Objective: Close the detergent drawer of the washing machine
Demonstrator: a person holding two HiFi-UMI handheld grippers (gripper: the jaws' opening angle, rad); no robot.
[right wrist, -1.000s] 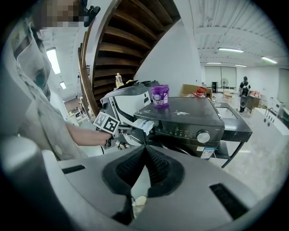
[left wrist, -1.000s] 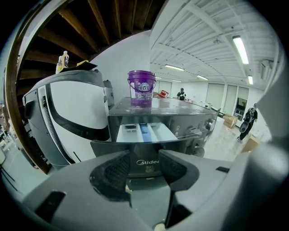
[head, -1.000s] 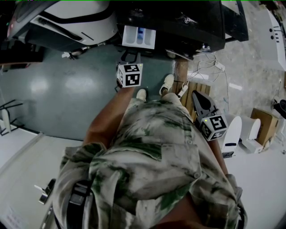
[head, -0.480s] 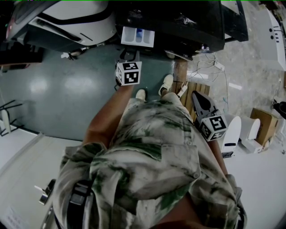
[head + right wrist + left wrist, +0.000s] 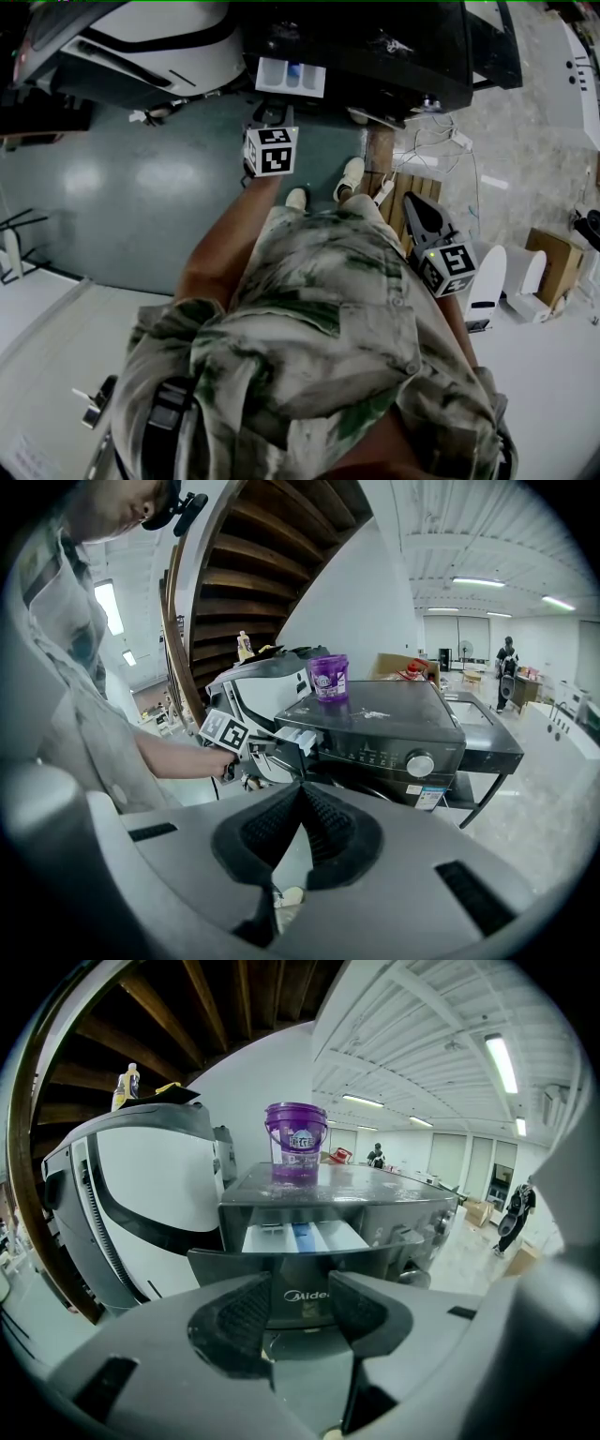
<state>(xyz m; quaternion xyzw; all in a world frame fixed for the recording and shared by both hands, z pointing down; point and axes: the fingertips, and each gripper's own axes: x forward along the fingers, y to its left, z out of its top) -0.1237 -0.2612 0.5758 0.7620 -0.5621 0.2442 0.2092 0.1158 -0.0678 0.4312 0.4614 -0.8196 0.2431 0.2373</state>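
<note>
The dark washing machine [image 5: 375,47] has its detergent drawer [image 5: 291,77] part way out, white inside with a blue compartment. My left gripper [image 5: 272,116] is right at the drawer's front. In the left gripper view the drawer [image 5: 305,1237] fills the space just past my left gripper [image 5: 298,1307], which is open with the dark front panel behind the gap between its jaws. My right gripper [image 5: 419,208] hangs low at the person's right side, away from the machine. In the right gripper view my right gripper [image 5: 300,797] is shut and empty, and the drawer [image 5: 298,738] shows further off.
A purple bucket [image 5: 296,1143] stands on top of the machine. A white machine [image 5: 141,47] stands to its left. A wooden pallet [image 5: 408,192], cables and a cardboard box [image 5: 553,258] lie at the right. The person's shoes [image 5: 349,175] stand close to the machine.
My left gripper has moved a little forward toward the machine, and the drawer has slid in slightly. The right gripper has barely moved.
</note>
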